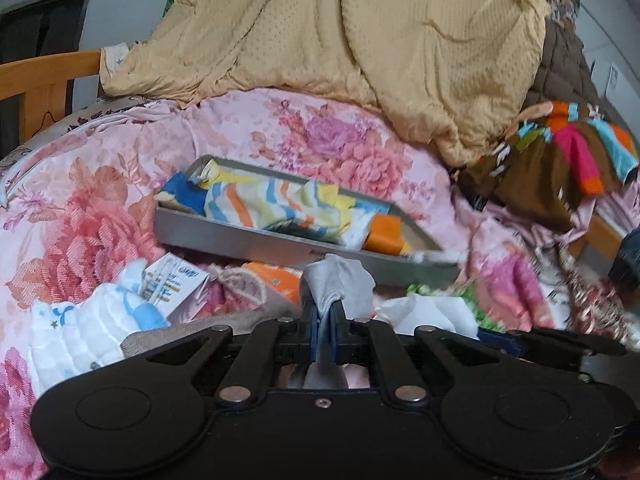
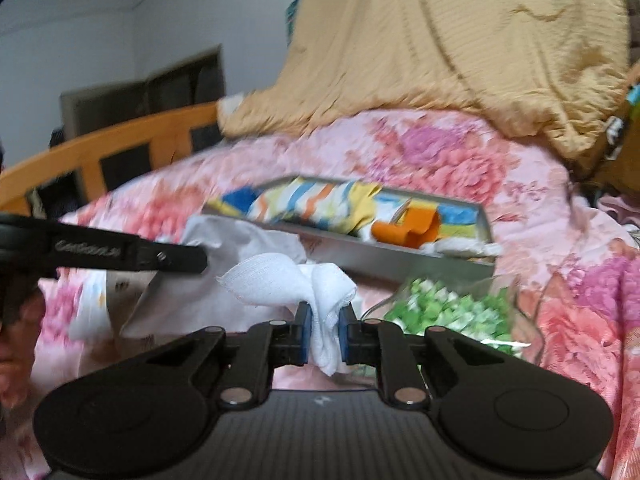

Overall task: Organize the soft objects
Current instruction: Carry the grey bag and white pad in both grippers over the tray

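The grey metal tray [image 1: 240,228] lies tilted on the pink floral bedspread [image 1: 92,208], its near wall facing both grippers and a striped cloth [image 1: 256,204] and an orange piece [image 1: 384,236] inside. Bare bedspread stays open to the tray's left, up to the wooden bed rail [image 1: 44,76]; behind the tray a tan quilt [image 1: 360,48] rises steeply, and a brown multicoloured cloth [image 1: 560,152] crowds the right. The left gripper [image 1: 325,316] has its jaws pinched together on a grey cloth [image 1: 340,280], which bunches above the fingertips just short of the tray's near wall. The right gripper [image 2: 325,328] clamps a white gauze cloth [image 2: 300,280] between narrow jaws, near the tray's front wall, with a green patterned packet [image 2: 452,304] just to its right
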`<state>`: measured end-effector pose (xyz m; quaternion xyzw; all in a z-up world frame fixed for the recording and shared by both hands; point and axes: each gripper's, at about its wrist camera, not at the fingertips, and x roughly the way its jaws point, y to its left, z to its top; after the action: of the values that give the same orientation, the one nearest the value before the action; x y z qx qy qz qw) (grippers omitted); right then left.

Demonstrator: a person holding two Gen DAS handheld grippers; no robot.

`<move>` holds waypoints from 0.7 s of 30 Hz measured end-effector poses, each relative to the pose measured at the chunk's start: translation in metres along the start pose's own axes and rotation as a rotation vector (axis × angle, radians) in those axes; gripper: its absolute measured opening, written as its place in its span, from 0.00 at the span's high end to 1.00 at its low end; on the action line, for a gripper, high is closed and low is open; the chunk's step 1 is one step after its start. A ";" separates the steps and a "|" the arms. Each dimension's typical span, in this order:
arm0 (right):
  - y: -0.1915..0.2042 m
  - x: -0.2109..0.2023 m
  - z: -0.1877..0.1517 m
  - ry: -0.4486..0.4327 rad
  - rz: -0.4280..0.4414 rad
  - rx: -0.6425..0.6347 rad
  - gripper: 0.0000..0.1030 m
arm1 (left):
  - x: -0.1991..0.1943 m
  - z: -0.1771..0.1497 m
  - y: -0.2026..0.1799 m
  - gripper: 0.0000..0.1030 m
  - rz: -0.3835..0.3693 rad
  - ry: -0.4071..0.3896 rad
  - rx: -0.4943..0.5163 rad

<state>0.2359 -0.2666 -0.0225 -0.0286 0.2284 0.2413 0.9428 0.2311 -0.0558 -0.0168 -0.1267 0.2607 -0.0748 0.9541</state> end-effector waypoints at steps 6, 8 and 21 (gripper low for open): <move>-0.009 -0.006 0.005 -0.061 -0.012 0.048 0.85 | -0.012 0.014 -0.014 0.94 0.000 -0.060 -0.014; -0.009 -0.007 0.010 -0.092 -0.016 0.060 0.85 | -0.014 0.021 -0.016 0.94 -0.001 -0.085 -0.015; -0.020 0.068 0.056 -0.182 -0.040 0.198 0.85 | 0.029 0.082 -0.003 0.94 0.122 -0.176 -0.038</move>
<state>0.3214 -0.2450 -0.0032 0.0822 0.1639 0.2005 0.9624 0.2982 -0.0478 0.0384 -0.1345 0.1844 -0.0001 0.9736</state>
